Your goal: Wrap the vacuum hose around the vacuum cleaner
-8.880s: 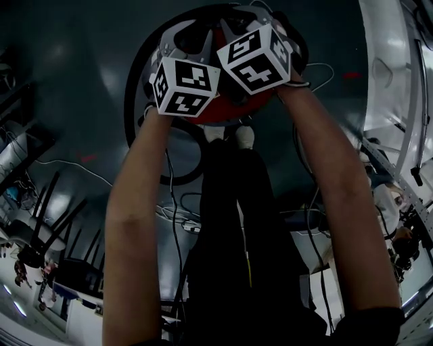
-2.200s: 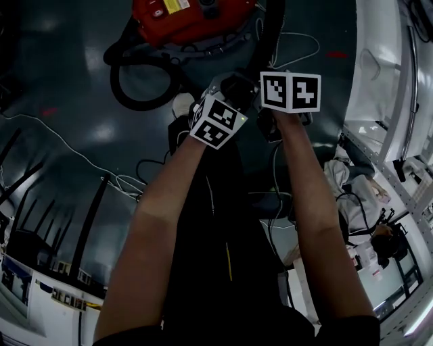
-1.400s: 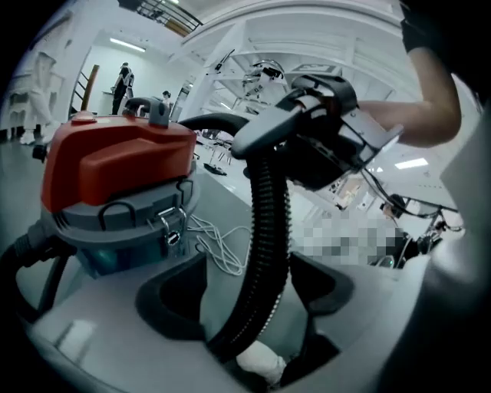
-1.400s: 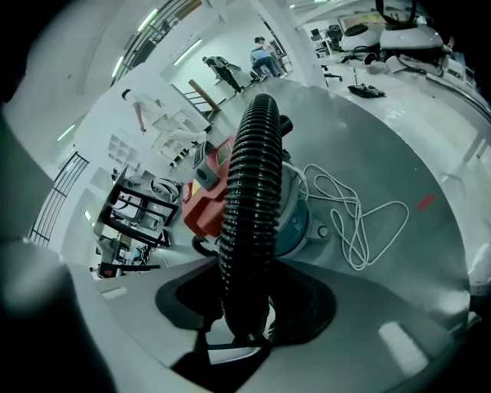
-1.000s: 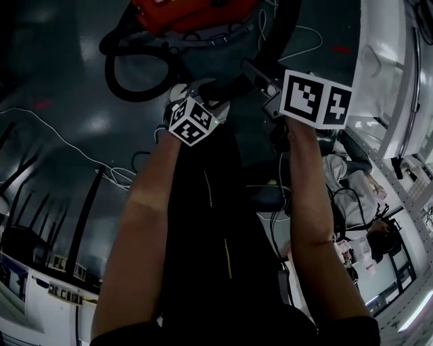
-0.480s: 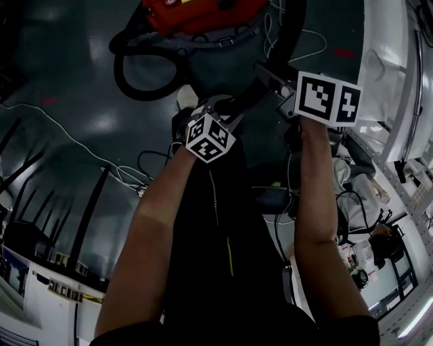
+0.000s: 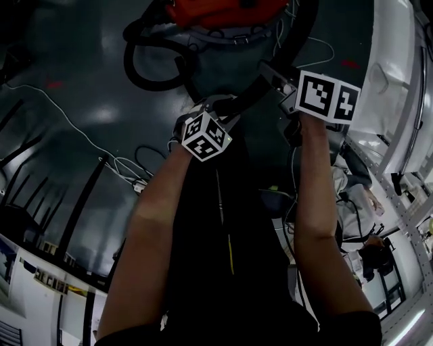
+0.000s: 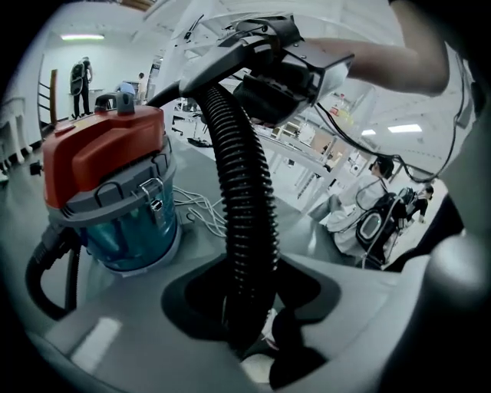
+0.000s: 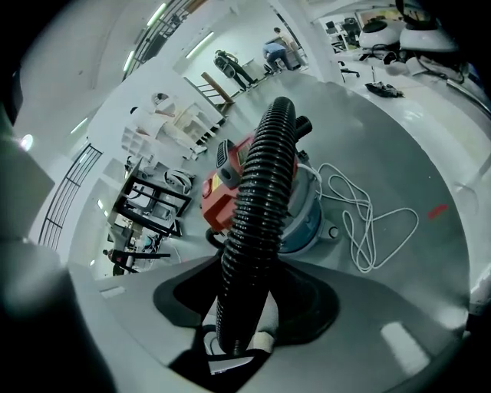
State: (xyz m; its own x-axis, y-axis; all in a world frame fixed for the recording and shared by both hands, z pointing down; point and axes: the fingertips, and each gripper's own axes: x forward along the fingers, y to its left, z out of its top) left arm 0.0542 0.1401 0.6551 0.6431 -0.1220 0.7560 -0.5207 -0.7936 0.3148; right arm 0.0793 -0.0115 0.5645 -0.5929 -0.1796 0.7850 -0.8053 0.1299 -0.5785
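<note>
Head view dim, gripper views bright w/ fisheye warp, dark edges.

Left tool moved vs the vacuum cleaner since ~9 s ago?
Yes. Then over the red top of the vacuum cleaner; now the left tool is back toward the person, clear of it, jaws just closed on the hose.

Glossy grey floor (image 7: 88, 61), white cable (image 9: 359, 230) coiled on it, ceiling strip lights (image 8: 80, 36)
</note>
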